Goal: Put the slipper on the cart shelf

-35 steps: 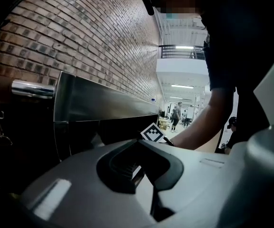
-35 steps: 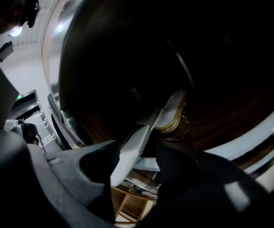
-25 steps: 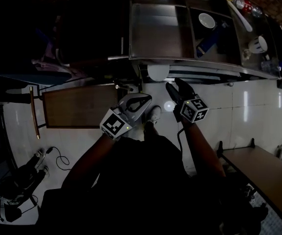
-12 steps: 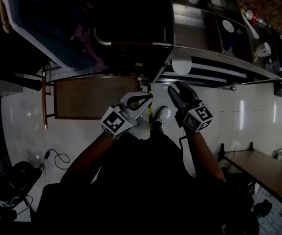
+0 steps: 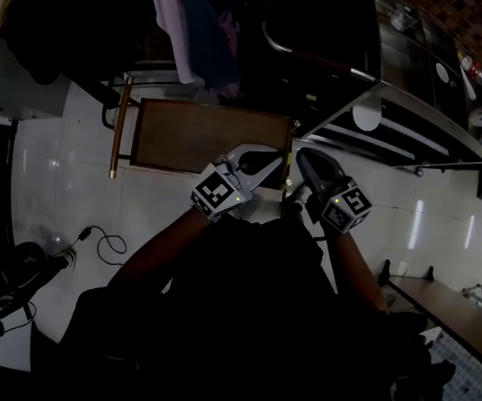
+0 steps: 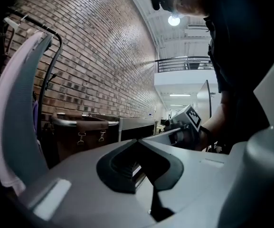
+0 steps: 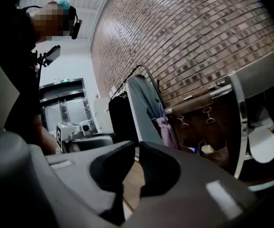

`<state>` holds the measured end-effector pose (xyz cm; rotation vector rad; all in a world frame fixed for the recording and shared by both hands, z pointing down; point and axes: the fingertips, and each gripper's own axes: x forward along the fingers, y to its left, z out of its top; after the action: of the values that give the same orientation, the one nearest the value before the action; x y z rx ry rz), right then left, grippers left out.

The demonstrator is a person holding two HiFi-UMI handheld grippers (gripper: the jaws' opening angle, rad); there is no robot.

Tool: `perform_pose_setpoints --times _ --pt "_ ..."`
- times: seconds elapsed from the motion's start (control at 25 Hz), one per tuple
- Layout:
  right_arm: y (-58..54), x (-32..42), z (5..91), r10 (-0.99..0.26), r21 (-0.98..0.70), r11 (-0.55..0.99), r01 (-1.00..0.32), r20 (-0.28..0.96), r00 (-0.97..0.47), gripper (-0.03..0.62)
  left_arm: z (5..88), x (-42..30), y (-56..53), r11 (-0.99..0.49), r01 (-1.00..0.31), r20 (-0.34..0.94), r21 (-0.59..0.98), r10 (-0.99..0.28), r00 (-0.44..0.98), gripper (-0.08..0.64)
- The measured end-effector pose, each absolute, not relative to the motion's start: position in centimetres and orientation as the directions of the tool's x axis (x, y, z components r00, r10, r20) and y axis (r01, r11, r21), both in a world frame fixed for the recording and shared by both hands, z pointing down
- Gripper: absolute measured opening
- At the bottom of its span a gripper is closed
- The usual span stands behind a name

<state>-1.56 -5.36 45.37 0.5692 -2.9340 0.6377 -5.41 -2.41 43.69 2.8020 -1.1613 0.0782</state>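
No slipper shows in any view. Both grippers are held side by side close to the person's body, pointing roughly level. My left gripper is shut, its tips meeting with nothing between them. My right gripper has just been closing; its tips now stand almost together on nothing. The metal cart with its shelves lies off to the upper right in the head view, and its steel frame stands at the right of the right gripper view.
A low brown table stands on the white tiled floor just ahead of the grippers. Garments hang on a rack beyond it. A brown bin with clips sits by the brick wall. Cables lie on the floor at left.
The view has swung left: the cart slid to the upper right, and the brown table and clothes rack came to the middle. The right jaws went from open to nearly together.
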Motion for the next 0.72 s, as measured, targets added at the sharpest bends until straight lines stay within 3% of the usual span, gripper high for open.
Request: perform_pose_setpoints --times 0.36,0.72 --pt "0.7 -7.4 42.9 -0.309 -0.304 0.888 -0.346 0.164 -0.937 0.002 42.6 -11.1 3.0 -0.680 -0.728 0.099 0.080 -0.722 0.685 0.003" --pt "2.8 -8.5 40.9 -0.245 -0.220 0.935 -0.279 0.169 -0.955 0.002 41.7 -11.1 3.6 -0.648 -0.754 0.077 0.109 -0.751 0.656 0.003"
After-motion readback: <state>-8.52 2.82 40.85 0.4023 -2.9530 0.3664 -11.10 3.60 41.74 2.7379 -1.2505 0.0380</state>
